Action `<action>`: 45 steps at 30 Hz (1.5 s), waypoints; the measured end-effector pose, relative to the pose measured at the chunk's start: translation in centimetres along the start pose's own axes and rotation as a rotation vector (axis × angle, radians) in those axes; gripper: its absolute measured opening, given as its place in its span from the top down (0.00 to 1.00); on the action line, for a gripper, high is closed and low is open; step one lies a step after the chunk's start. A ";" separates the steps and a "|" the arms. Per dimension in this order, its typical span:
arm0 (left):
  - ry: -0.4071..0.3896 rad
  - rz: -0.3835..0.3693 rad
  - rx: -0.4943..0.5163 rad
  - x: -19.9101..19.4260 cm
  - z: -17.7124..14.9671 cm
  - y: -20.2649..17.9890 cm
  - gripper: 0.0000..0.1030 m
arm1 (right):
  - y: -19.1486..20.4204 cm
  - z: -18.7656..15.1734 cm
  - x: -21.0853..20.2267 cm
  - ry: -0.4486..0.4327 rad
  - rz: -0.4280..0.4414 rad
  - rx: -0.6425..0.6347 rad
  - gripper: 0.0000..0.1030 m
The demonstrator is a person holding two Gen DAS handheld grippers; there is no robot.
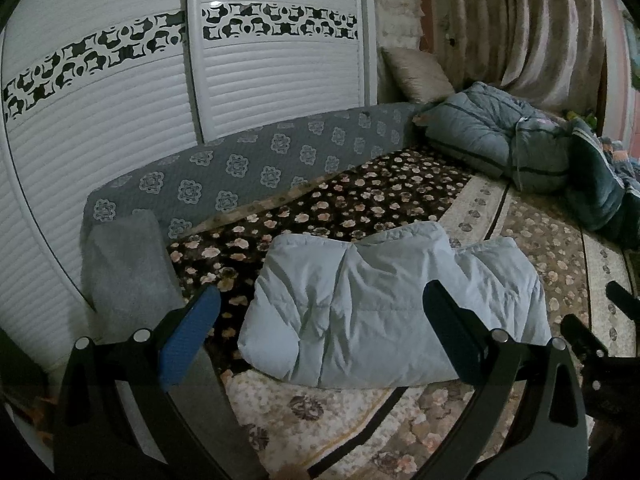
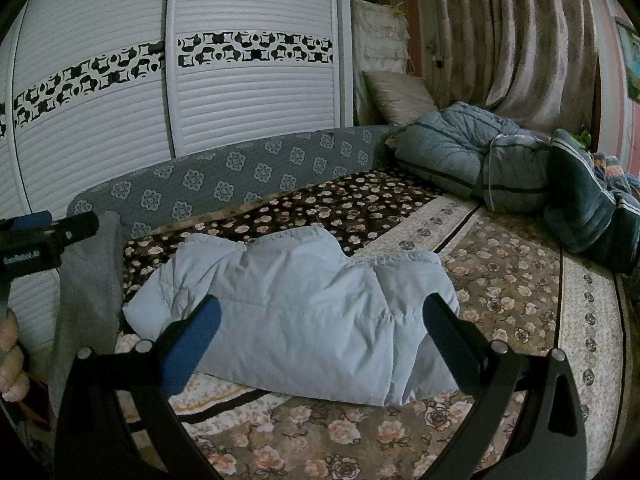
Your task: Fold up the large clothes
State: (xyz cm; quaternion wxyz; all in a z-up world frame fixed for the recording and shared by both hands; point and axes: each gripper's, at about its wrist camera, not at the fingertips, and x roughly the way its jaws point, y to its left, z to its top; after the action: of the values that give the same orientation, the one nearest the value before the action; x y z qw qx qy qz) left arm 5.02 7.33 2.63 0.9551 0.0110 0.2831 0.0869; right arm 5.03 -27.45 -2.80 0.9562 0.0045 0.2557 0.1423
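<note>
A pale blue puffer jacket point(image 1: 384, 304) lies folded into a compact bundle on the flowered bed cover point(image 1: 344, 200); it also shows in the right wrist view point(image 2: 296, 312). My left gripper point(image 1: 320, 312) is open and empty, held just in front of the jacket without touching it. My right gripper point(image 2: 320, 320) is also open and empty, just in front of the jacket. The left gripper point(image 2: 48, 232) shows at the left edge of the right wrist view, and part of the right gripper point(image 1: 592, 336) at the right edge of the left wrist view.
A grey patterned bolster point(image 1: 256, 168) runs along the white wardrobe doors point(image 1: 120, 120). A grey towel point(image 1: 124, 264) lies at the left. A folded blue-grey quilt point(image 1: 496, 136), a dark green blanket point(image 1: 596, 184) and a beige pillow point(image 1: 416, 72) sit at the far end by the curtain point(image 1: 520, 28).
</note>
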 end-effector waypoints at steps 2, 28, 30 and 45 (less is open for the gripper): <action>0.000 -0.005 0.001 -0.1 0.0 0.0 0.03 | -0.2 0.0 -0.1 0.001 0.000 -0.002 0.02; 0.020 -0.009 0.011 -0.1 0.4 -0.3 0.03 | -0.1 -0.1 -0.1 0.000 0.000 -0.004 0.02; 0.017 -0.006 0.012 -0.2 0.4 -0.3 0.03 | -0.2 -0.1 -0.1 0.000 0.000 -0.005 0.02; 0.016 0.001 0.021 -0.2 0.3 -0.5 0.03 | -0.3 -0.2 -0.2 0.000 0.002 -0.008 0.02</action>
State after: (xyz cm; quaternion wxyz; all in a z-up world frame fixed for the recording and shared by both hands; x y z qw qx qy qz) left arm 5.09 6.81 2.98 0.9526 0.0203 0.2915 0.0844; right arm 4.88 -27.78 -2.90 0.9561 0.0007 0.2551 0.1442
